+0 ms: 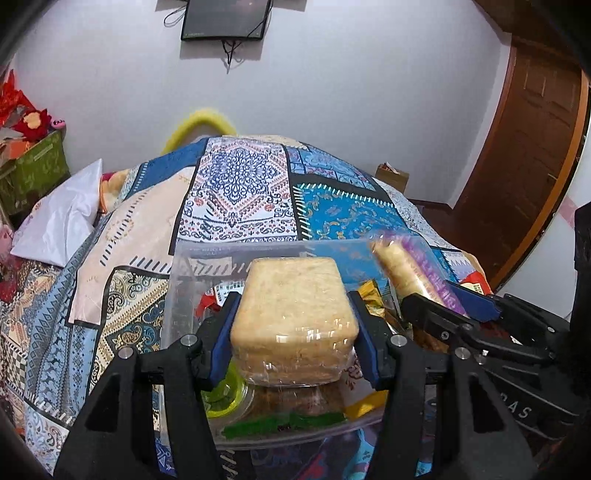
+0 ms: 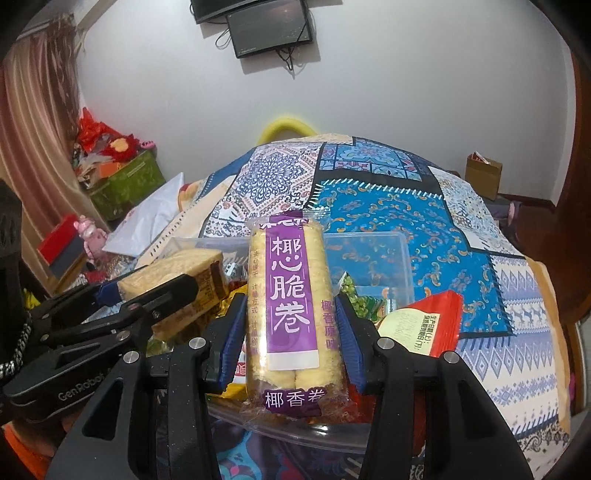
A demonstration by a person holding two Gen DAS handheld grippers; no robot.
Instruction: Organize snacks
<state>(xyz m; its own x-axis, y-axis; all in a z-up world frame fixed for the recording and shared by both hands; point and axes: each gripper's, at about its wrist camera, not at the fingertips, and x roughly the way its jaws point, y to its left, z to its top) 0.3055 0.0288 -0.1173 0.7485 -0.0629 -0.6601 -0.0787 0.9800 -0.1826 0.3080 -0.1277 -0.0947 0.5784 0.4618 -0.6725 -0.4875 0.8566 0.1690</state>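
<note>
Even soft indoor light, faint shadows; strong fisheye warp, dark corners; mild blur throughout.

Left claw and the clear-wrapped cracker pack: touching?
Touching. Left wrist view shows the left claw with both blue pads pressed against the cracker pack sides.

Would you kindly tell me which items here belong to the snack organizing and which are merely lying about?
Job: cracker pack in the left hand-held gripper; purple egg-roll pack in the right hand-held gripper; clear plastic box; red snack packet.

Lying about: white pillow; green box; wall screen.
</note>
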